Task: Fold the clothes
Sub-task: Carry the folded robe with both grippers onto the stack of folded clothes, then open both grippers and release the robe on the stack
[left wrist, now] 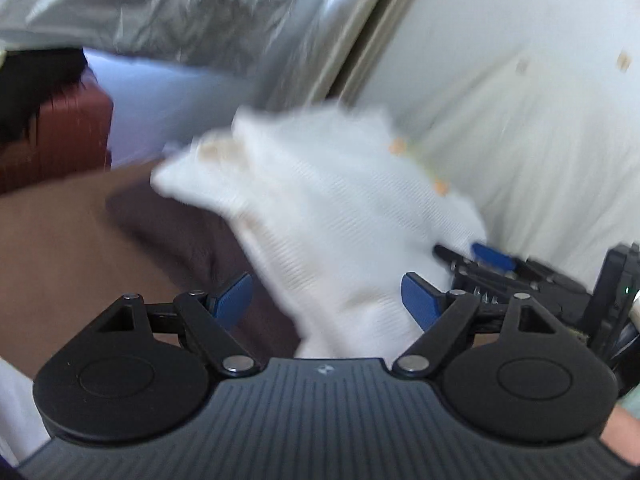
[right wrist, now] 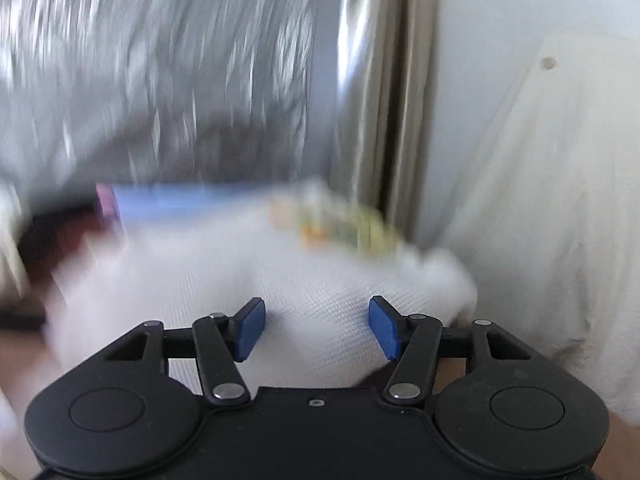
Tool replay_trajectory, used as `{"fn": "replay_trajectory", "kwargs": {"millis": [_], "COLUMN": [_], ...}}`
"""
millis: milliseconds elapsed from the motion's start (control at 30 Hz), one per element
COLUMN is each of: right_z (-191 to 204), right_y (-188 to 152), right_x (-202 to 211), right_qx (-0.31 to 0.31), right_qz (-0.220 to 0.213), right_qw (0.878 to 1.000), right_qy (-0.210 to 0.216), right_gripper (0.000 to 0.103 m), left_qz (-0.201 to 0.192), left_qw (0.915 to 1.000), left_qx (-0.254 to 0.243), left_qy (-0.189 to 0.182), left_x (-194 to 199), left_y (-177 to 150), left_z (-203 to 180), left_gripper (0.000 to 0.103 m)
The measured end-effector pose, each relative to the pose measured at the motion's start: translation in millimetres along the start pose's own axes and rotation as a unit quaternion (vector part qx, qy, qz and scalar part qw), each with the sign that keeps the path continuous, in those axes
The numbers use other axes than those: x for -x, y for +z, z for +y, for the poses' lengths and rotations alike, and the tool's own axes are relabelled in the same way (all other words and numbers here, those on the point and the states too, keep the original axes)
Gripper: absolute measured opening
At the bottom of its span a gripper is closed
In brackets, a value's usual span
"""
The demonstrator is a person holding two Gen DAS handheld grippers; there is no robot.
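A white knit garment [left wrist: 320, 216] with small orange and yellow marks lies bunched on a brown surface [left wrist: 60, 248], blurred by motion. My left gripper [left wrist: 328, 300] is open, its blue pads [left wrist: 234, 298] standing apart on either side of the cloth. The right gripper [left wrist: 472, 258] shows at the right of the left wrist view, against the garment's edge. In the right wrist view the same white garment [right wrist: 312, 304] lies between and beyond the fingers of my right gripper [right wrist: 318, 328], which is open with its blue pads [right wrist: 252, 330] wide apart.
Crinkled silver plastic sheeting [left wrist: 180, 12] hangs behind. A beige curtain edge [right wrist: 392, 120] and a white cloth-covered wall [left wrist: 520, 100] stand at the right. A reddish-brown piece of furniture [left wrist: 68, 132] sits at the far left.
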State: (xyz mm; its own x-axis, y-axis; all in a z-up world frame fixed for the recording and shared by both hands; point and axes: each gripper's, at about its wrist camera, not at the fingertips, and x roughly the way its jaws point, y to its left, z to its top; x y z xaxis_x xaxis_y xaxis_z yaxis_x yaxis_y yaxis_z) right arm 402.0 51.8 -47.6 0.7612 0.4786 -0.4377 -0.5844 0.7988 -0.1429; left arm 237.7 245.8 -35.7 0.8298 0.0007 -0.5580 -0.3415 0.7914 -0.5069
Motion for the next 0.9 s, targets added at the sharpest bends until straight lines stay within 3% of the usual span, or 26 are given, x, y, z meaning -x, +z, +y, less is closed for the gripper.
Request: {"fn": "replay_trajectory", "kwargs": {"millis": [100,167,233,333,433,500,600,667,800,900], "right_z": [-21.8,-29.1,-23.6,-32.6,-43.5,-54.7,-71.9,-70.3,-49.9,-23.1], "right_y": [-16.3,-21.6,-15.3,-11.9,-11.1,-23.5,-43.3,-56.4,-66.5,-67.7], "right_x": [-16.6,-22.2,-25.6,-27.8,-17.0,19.9,77.8,123.8,209.7,261.9], "right_qx": [-0.089,-0.105,-0.089,-0.087,-0.126,-0.202,-0.317,-0.319,-0.235,-0.162], "right_qz": [0.001,-0.001,0.007,0.021,0.024,0.016,0.003,-0.008,-0.028,-0.042], "right_qw": [0.996,0.994,0.995,0.995,0.992,0.979,0.946,0.947,0.972,0.986], "right_qy": [0.016,0.033,0.038,0.037,0.010,-0.019,-0.062,-0.030,-0.013,0.002], "right_gripper": [0.063,0.066,0.067,0.068,0.095,0.097,0.097,0.097,0.097,0.097], "left_qz": [0.055,0.056,0.049,0.038,0.010,-0.012,-0.038,-0.048,-0.043,-0.038], "left_qw": [0.9980,0.9967,0.9978,0.9984,0.9970,0.9946,0.9863,0.9810,0.9767,0.9650], "left_qx": [0.027,0.060,0.041,0.024,-0.028,-0.069,-0.136,-0.164,-0.192,-0.234], "left_qy": [0.015,0.000,0.018,0.035,0.072,0.076,0.085,0.092,0.085,0.111], "left_x": [-30.0,-34.0,-34.3,-27.7,-0.4,26.0,63.8,87.1,129.3,146.1], "left_y": [-11.0,-15.1,-16.5,-18.3,-18.9,-17.6,-17.2,-22.7,-46.9,-77.9], "left_z": [7.6,18.3,15.2,7.9,-15.5,-34.8,-64.4,-83.1,-111.7,-135.3], "left_gripper": [0.084,0.092,0.098,0.098,0.095,0.096,0.098,0.099,0.102,0.102]}}
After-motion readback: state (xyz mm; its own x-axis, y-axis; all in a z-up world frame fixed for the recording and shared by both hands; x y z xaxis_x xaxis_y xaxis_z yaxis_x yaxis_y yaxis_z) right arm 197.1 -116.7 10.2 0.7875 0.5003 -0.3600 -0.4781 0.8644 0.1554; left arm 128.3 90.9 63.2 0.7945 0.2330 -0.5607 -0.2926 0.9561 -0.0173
